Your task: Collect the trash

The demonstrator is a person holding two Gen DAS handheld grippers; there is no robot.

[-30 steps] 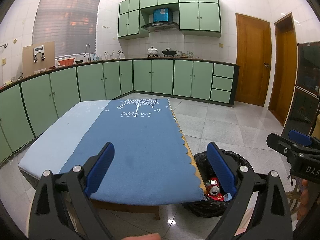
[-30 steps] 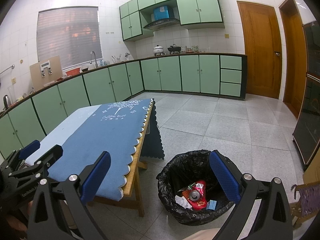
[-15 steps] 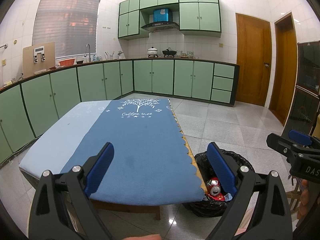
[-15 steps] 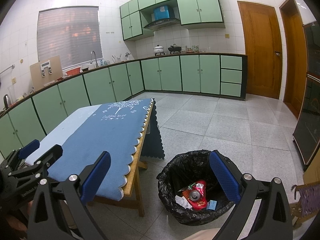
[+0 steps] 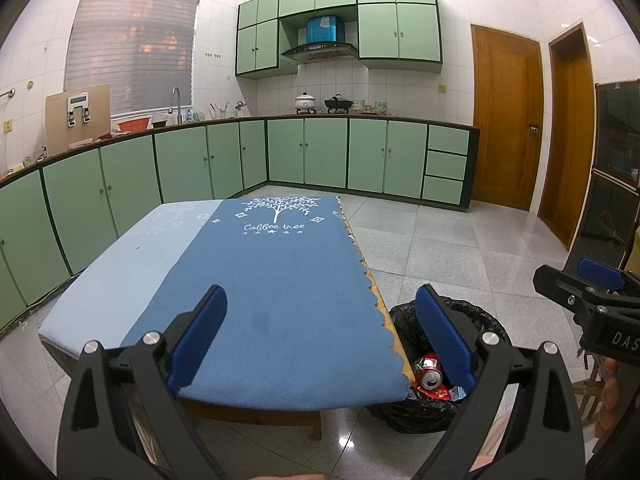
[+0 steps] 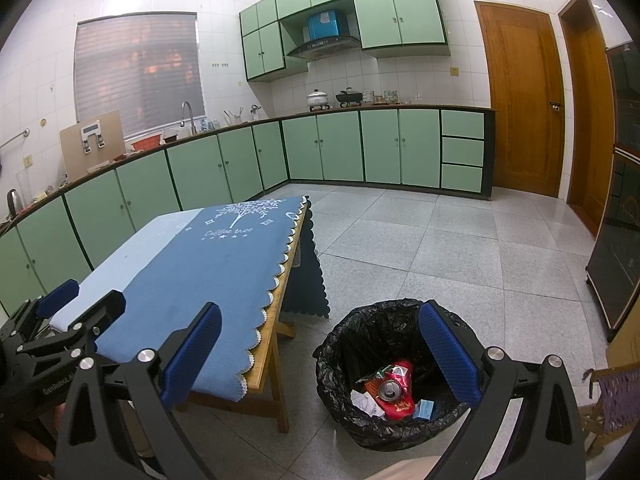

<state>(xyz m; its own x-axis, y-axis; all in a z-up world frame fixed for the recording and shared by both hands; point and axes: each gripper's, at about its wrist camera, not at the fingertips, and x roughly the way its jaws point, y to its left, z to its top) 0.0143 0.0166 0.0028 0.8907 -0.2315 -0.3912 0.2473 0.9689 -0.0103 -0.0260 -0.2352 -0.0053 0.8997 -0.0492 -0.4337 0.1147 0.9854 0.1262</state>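
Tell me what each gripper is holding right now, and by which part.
Nothing is held. The left gripper and right gripper are both open and empty; the crushed red drink can lies in the black-lined trash bin.

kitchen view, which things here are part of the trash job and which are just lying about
Part of the job:
- trash bin with black liner
- red can, white paper and blue packet inside it
- left gripper and right gripper, both open

Just lying about:
- blue tablecloth
- white pot and black wok on the counter
- faucet
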